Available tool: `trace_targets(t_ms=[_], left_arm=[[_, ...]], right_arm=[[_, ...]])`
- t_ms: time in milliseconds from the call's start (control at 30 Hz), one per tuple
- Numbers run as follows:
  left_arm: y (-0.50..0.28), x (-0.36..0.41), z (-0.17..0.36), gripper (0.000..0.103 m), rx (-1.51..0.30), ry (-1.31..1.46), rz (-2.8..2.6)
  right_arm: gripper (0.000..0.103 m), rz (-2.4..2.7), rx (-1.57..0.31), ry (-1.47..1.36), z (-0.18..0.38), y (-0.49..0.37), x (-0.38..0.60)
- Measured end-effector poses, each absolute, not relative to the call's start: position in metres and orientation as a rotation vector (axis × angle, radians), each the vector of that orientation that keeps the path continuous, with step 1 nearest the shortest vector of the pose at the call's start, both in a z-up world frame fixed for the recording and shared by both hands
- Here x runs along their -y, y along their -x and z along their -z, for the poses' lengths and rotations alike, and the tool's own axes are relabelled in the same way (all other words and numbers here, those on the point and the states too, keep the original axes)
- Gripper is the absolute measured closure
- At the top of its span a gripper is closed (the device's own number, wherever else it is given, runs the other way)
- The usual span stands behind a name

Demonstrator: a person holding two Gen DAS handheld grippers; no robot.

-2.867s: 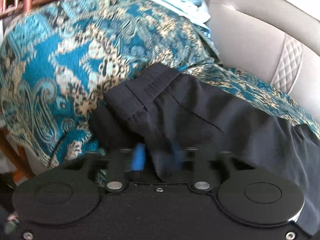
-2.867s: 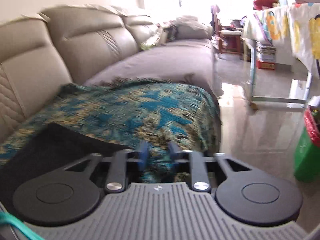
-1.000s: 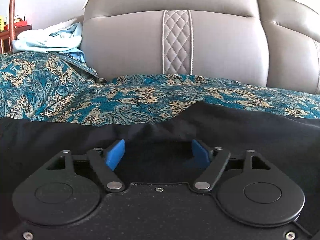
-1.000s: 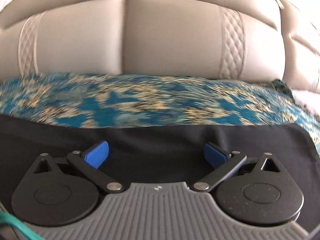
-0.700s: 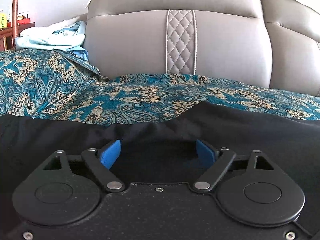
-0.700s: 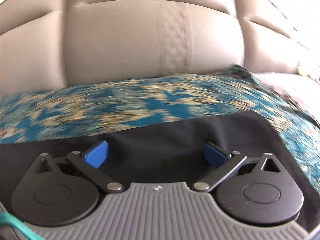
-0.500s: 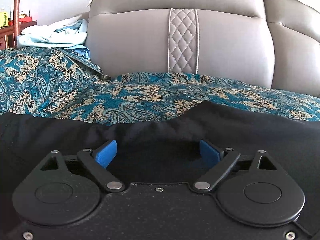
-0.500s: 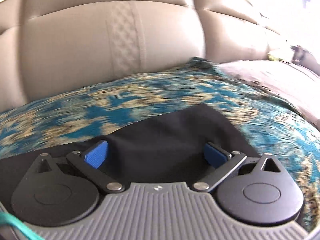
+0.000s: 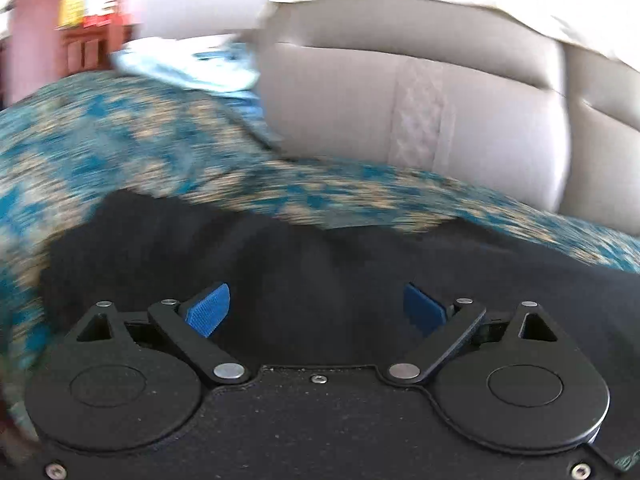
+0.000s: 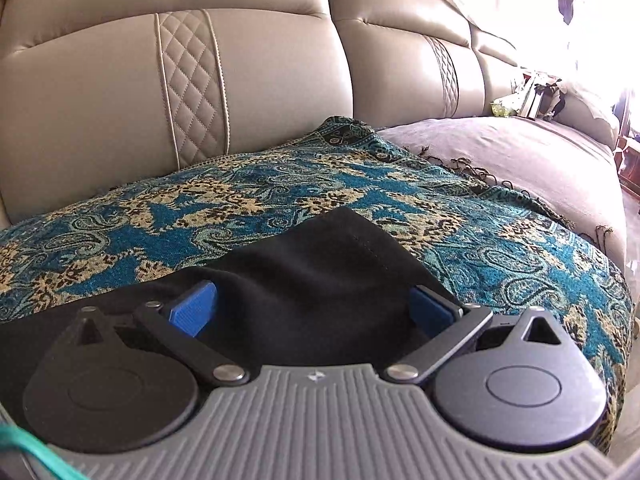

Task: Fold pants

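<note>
Daylight floods in from the upper right of the right wrist view, blowing the far end of the beige leather sofa [image 10: 260,80] out to white glare. That view is sharp. The left wrist view is smeared by motion blur across the teal paisley woven throw [image 9: 120,148]; both bend at the fisheye edges.

I can't read any text from here. The left wrist view is smeared by motion; a yellow item [image 9: 72,10] on the wooden furniture [image 9: 90,50] at far left may carry print, but it's illegible. The right wrist view is sharp, yet shows no lettering or labels.
</note>
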State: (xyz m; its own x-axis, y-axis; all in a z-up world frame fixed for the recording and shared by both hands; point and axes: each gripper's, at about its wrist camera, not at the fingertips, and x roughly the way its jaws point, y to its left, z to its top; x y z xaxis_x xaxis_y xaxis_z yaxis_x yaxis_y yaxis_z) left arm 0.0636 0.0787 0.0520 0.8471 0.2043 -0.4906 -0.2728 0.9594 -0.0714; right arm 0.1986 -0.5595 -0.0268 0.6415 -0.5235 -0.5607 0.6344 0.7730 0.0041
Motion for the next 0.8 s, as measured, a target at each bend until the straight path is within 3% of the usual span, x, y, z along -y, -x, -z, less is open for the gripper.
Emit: trace_targets(t_ms=[133, 300, 467, 600, 633, 700, 800], left_arm=[[-0.030, -0.133, -0.050, 0.015, -0.496, 0.274, -0.409], [-0.023, -0.180, -0.045, 0.016, -0.510, 0.401, -0.474], [-0.053, -0.202, -0.043, 0.014, -0.513, 0.442, -0.460], [-0.090, -0.219, -0.030, 0.013, -0.613, 0.494, -0.530], [-0.093, -0.216, -0.033, 0.038, -0.588, 0.474, -0.551], [-0.091, -0.211, -0.041, 0.098, -0.582, 0.430, -0.597], [-0.068, -0.205, -0.051, 0.099, -0.531, 0.416, -0.589]], right_arm=[[0.000, 0.638, -0.549, -0.201, 0.016, -0.196, 0.541], [0.000, 0.417, -0.427, -0.200, -0.012, -0.189, 0.484], [0.000, 0.235, -0.358, -0.153, -0.026, -0.197, 0.414], [0.000, 0.110, -0.342, -0.084, -0.028, -0.209, 0.363], [0.000, 0.082, -0.345, -0.069, -0.029, -0.212, 0.352], [0.000, 0.017, -0.354, -0.050, -0.028, -0.217, 0.330], [0.000, -0.077, -0.371, -0.035, -0.026, -0.222, 0.302]])
